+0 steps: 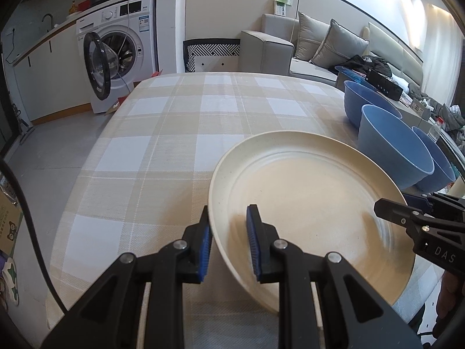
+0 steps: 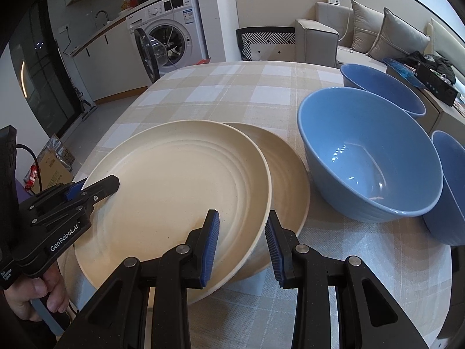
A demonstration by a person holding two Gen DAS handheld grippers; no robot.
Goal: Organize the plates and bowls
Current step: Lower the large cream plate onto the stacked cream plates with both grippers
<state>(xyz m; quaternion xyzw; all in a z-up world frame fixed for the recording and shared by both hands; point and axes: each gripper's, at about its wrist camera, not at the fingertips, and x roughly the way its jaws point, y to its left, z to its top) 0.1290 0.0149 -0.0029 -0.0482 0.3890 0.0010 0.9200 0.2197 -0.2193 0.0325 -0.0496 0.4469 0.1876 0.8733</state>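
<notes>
**Left wrist and right wrist views: one cream plate gripped from both sides**

Left wrist view: the left hand-held gripper (image 1: 229, 241) is seen clenched on the near-left rim of a cream plate (image 1: 314, 203), one blue pad under the rim and one on the inner face. The plate is tilted, its left edge raised and its face turned up and toward the right. At the plate's right rim the right hand-held gripper (image 1: 389, 208) is seen reaching in.

In the right wrist view the right hand-held gripper (image 2: 242, 247) is shown grasping the same plate (image 2: 174, 186) at its near-right rim, one pad inside and one outside. The left hand-held gripper (image 2: 98, 187) is clamped on the opposite rim, carried by a hand (image 2: 32, 293). The plate is round, so no long axis can be told. It is held over a second cream plate (image 2: 287, 168), which lies on the checked cloth of the counter (image 2: 232, 93) and shows from under the held plate's right edge; whether the two touch cannot be told.

Three blue bowls stand upright to the right: a large bowl (image 2: 369, 157) just beside the lower plate, one (image 2: 383, 87) behind it, one (image 2: 450, 186) at the right edge.
</notes>
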